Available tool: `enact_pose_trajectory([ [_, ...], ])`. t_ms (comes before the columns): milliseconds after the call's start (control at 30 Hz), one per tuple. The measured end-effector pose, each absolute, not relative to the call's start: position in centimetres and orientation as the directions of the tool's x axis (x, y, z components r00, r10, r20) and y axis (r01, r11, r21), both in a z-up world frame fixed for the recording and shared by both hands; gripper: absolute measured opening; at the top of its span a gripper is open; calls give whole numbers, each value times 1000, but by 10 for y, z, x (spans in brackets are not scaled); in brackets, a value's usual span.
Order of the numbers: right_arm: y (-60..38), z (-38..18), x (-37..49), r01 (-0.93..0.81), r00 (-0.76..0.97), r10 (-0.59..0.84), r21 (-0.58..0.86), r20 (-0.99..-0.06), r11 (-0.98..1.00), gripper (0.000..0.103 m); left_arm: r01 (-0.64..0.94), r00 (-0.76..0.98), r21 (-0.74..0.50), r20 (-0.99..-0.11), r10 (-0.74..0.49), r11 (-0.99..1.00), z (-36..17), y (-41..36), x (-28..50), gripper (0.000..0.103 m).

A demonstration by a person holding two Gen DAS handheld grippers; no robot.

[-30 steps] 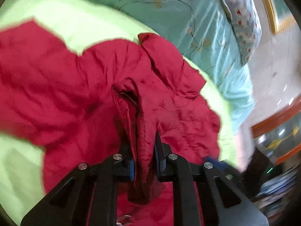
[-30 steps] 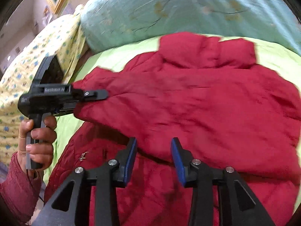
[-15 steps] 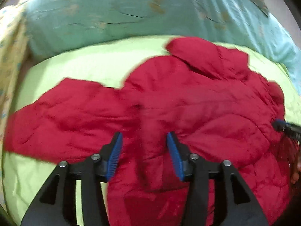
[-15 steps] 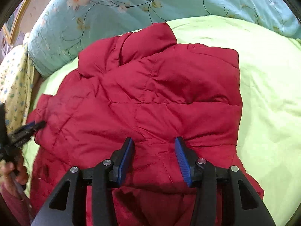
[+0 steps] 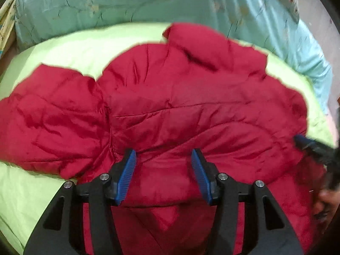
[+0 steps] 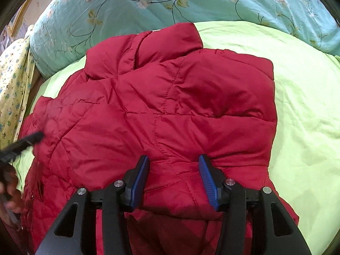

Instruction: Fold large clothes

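A red quilted jacket (image 5: 191, 106) lies on the light green sheet (image 5: 85, 46), collar (image 6: 165, 42) toward the far side. One sleeve (image 5: 53, 123) spreads out to the left in the left wrist view. My left gripper (image 5: 163, 152) is open, its tips resting on the jacket's near edge, the fabric puckered between the blue pads, which do not press it. My right gripper (image 6: 174, 157) stands over the jacket (image 6: 170, 106) near its right side; its jaws are opening, with fabric bunched between them. Each gripper shows in the other's view, the right gripper (image 5: 306, 143) and the left gripper (image 6: 31, 138).
A teal floral quilt (image 6: 191, 0) is bunched along the far side of the bed. Yellow patterned cloth (image 6: 12, 85) hangs at the left edge. A hand (image 6: 8, 187) holds the left gripper's handle. Bare green sheet (image 6: 301, 106) lies right of the jacket.
My left gripper has let go of the pinched fold of jacket, opened, and swung to face the whole jacket. My right gripper has widened and settled over the jacket's right side.
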State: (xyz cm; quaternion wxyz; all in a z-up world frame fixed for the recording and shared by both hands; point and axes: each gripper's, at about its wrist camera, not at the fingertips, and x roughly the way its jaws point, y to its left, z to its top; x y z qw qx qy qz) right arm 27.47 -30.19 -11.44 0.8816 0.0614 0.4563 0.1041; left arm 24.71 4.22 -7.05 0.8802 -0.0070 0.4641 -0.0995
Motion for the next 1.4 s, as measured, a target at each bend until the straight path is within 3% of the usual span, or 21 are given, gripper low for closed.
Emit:
enact_pose_trajectory([
  [200,-270,-85,262,-217,601,286,192,-746,957,52,159,553,-95,-816,-168,983,-74,45,247,55],
  [400,-246,-120,279,-250,521,239,122,-819,961,53,160,552,-110,-814,-181,981,-82,44,250,57],
  [533,-248,-131,287,-248,518,243,128,-820,960,53,155,557,-115,-810,-183,981,-80,43,246,57],
  [700,-247,-132,288,-247,518,239,124,-821,961,53,142,552,-208,-795,-252,968,-69,56,235,57],
  [967,-256,-113,271,-230,532,278,180,-800,957,53,38,600,-342,-743,-295,939,-53,106,211,59],
  [1267,-260,-79,241,-249,569,343,241,-747,938,53,-56,608,-383,-746,-273,922,-68,145,204,59],
  [1400,-256,-72,226,-267,578,359,247,-733,932,54,-133,613,-383,-756,-227,914,-76,168,206,65],
])
